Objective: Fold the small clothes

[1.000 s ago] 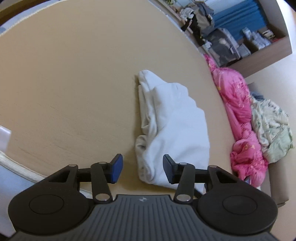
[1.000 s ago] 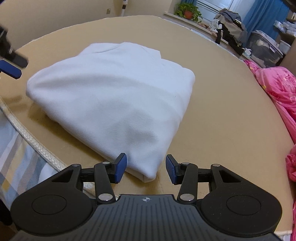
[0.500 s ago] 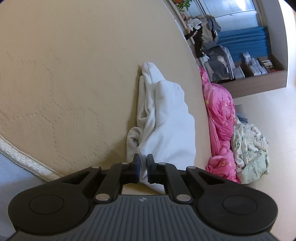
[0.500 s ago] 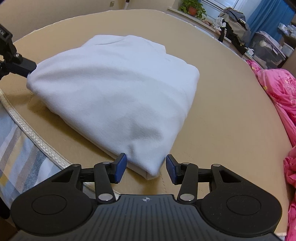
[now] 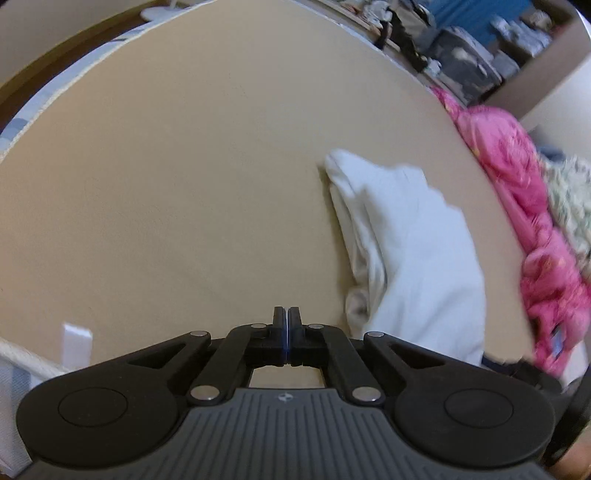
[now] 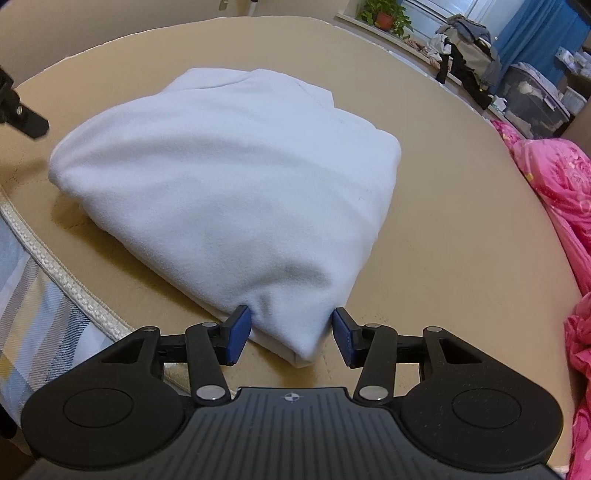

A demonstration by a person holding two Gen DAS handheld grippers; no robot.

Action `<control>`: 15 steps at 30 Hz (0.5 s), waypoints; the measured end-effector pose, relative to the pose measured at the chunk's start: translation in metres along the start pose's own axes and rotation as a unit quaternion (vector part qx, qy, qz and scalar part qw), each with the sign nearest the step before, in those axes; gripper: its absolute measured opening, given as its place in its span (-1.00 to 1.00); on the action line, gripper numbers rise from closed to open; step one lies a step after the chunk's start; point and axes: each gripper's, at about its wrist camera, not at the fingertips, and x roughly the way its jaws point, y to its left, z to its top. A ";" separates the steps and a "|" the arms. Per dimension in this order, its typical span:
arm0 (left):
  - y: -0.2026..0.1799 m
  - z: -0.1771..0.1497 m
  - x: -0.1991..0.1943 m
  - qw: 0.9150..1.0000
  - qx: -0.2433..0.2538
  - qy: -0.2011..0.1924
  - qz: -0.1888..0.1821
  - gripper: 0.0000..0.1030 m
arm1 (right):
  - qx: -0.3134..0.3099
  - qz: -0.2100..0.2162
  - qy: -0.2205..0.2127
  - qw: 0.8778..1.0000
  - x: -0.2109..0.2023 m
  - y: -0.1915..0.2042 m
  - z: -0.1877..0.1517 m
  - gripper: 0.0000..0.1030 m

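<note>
A white folded garment (image 6: 229, 192) is laid on the tan bed (image 6: 461, 229), near the bed's front edge. In the right wrist view, its near corner is seen between the two blue pads of the right claw (image 6: 291, 330). The pads are held apart, and each one is just at the cloth; whether it is squeezed cannot be told. In the left wrist view, the same garment (image 5: 413, 251) is seen at about 2 o'clock from the left claw (image 5: 287, 325). That claw is pressed fully together, with nothing in it, over bare bed (image 5: 166, 192). A pink quilt (image 6: 554, 184) is bunched at 3 o'clock, beside the bed. A potted plant (image 6: 384, 16) is seen far off at 1 o'clock.
</note>
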 end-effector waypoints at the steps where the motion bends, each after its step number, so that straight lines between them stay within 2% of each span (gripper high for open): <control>1: 0.002 0.003 -0.006 1.000 -0.004 -0.001 -0.018 -1.00 | 0.006 0.001 -0.001 1.000 -0.002 -0.001 0.000 -0.03; 2: 0.001 0.001 -0.013 1.000 -0.008 -0.008 -0.027 -0.92 | 0.013 0.006 -0.005 1.000 -0.005 -0.003 -0.001 -0.03; 3: -0.001 -0.002 -0.018 0.999 -0.012 -0.014 -0.028 -0.58 | 0.017 0.012 -0.008 1.000 -0.010 -0.005 -0.002 -0.03; 4: -0.005 -0.008 -0.023 0.999 -0.017 -0.017 -0.034 -0.06 | 0.020 0.021 -0.012 1.000 -0.014 -0.009 -0.003 -0.03; 5: -0.009 -0.016 -0.028 0.999 -0.023 -0.022 -0.042 0.19 | 0.028 0.034 -0.018 0.999 -0.020 -0.014 -0.005 0.01; 6: -0.014 -0.027 -0.033 0.998 -0.032 -0.031 -0.046 0.59 | 0.040 0.048 -0.022 0.998 -0.025 -0.021 -0.006 0.03; 7: -0.021 -0.036 -0.038 0.998 -0.035 -0.038 -0.043 0.70 | 0.055 0.064 -0.024 0.996 -0.030 -0.030 -0.006 0.10; 9: -0.038 -0.053 -0.044 0.997 -0.043 -0.044 -0.042 0.70 | 0.097 0.101 -0.029 0.990 -0.037 -0.057 -0.003 0.32; 11: -0.052 -0.065 -0.043 0.995 -0.072 -0.033 -0.055 0.75 | 0.146 0.135 -0.035 0.979 -0.038 -0.090 0.006 0.63; 15: -0.083 -0.083 -0.020 0.992 -0.119 0.000 -0.050 0.76 | 0.214 0.185 -0.033 0.959 -0.016 -0.157 0.041 0.74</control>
